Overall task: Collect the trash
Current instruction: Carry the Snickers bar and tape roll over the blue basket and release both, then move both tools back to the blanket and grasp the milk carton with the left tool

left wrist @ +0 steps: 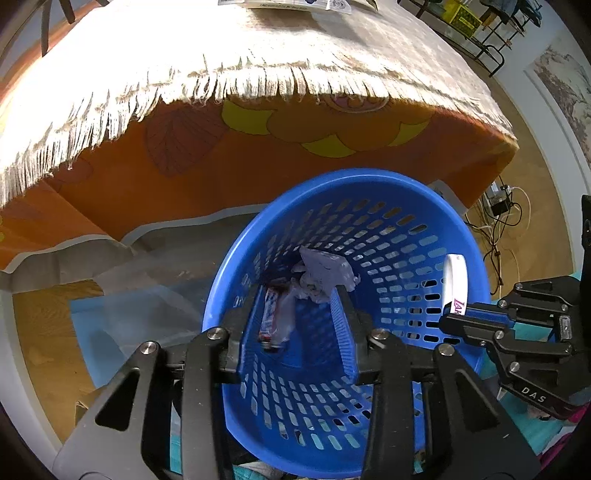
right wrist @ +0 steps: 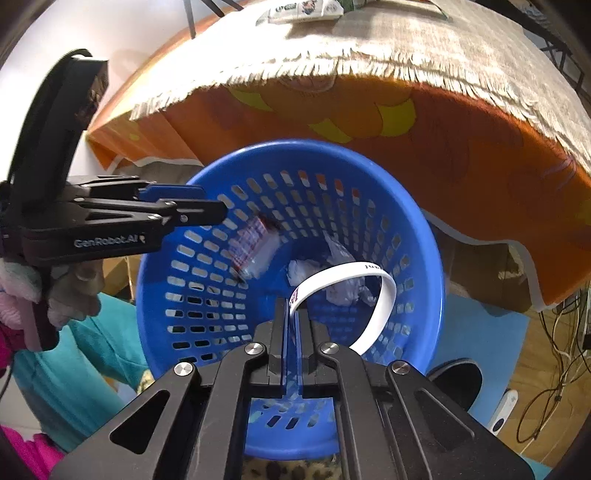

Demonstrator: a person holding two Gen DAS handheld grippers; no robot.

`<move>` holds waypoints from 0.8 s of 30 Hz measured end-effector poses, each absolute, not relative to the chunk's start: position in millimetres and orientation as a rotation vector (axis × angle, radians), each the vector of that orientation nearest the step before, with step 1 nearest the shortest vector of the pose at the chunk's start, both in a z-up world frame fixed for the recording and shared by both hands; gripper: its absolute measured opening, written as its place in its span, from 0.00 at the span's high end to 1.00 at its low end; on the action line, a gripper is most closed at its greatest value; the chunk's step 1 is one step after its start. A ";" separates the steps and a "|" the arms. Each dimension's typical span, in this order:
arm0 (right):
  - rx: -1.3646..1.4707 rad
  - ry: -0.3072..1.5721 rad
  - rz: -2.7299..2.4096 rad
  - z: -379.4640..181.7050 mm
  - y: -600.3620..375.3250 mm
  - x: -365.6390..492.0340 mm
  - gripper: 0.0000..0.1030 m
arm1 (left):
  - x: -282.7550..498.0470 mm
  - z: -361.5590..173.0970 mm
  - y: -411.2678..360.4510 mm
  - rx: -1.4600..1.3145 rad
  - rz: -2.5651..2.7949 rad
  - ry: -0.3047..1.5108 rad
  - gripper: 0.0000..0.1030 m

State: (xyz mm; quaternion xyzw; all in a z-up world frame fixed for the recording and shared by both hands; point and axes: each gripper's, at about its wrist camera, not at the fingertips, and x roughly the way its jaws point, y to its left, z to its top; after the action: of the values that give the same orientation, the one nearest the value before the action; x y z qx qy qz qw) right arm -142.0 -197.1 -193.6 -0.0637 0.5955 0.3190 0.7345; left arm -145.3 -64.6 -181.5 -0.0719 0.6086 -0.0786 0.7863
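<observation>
The right gripper (right wrist: 293,314) is clamped on a white wristband (right wrist: 369,291) with purple lettering, its jaws pressed together on the band's near end so the loop hangs over the open mouth of the blue perforated basket (right wrist: 417,236), presumably held there so that it drops straight in once let go. The left gripper (left wrist: 295,306) has its jaws apart with nothing pinched between them; it points down into the same basket, and a candy wrapper (left wrist: 275,317) with red and blue print shows between and beyond the blue fingers (left wrist: 340,332), blurred in the right wrist view as if loose and falling, though whether it is in the air or lying on the wall cannot be told. At the basket's bottom lies one crumpled wad of pale paper (left wrist: 321,277). That makes three pieces of trash in sight at the basket: one band not yet released, one wrapper, one paper wad. There are two grippers and one basket. The basket stands low, just in front of the table, probably set there so that items lifted from the top have a short way to go. The table wears an orange floral cloth (left wrist: 221,177) with a fringed beige runner (left wrist: 258,55) laid over it, and at the far edge of the runner lie a few flat printed packets (right wrist: 303,11), too cropped to count, which I judge to be what remains to collect.
</observation>
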 end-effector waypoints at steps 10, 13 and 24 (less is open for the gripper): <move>-0.131 1.325 0.700 -196.6 -198.3 -140.5 0.58 | -147.1 -172.9 -70.8 -0.103 -0.155 1.271 0.54; -0.125 1.328 0.693 -196.1 -199.3 -139.6 0.57 | -147.2 -169.3 -72.4 -0.098 -0.158 1.254 0.43; -0.135 1.287 0.636 -181.8 -203.5 -127.9 0.56 | -136.1 -142.9 -72.6 -0.096 -0.144 1.167 0.42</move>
State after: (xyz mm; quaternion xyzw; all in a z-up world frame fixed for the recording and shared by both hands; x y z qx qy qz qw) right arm -127.9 -203.5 -181.8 -0.0617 0.5891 0.2912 0.7512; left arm -136.1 -72.6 -142.9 -0.0454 0.5503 -0.0678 0.8309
